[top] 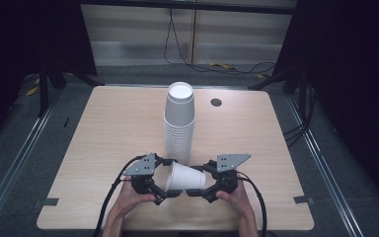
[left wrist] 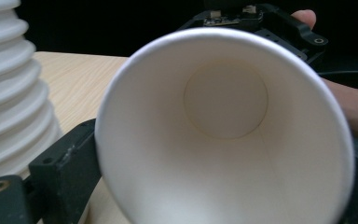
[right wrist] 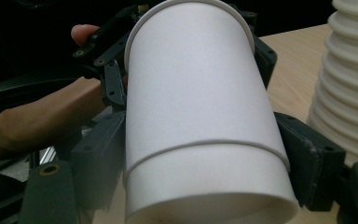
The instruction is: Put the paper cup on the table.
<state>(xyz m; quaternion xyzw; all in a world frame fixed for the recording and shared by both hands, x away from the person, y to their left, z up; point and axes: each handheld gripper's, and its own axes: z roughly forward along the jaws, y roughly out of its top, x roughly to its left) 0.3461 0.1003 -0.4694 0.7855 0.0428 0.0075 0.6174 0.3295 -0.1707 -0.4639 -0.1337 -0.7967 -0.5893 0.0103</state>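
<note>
A single paper cup (top: 186,177) lies sideways above the bench (top: 103,128), near its front edge. The left gripper (top: 164,191) holds the cup at its open rim, and the right gripper (top: 197,190) is closed on its base end. The tall stack of paper cups (top: 179,123) stands just behind them; bare bench lies open on both sides.

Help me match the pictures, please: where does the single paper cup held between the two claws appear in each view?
High view: the paper cup lies on its side low at centre, between both claws.
Left gripper view: the cup shows its open mouth, centre.
Right gripper view: the cup stands base-first at centre.
Shared landmark: the cup stack.
</note>
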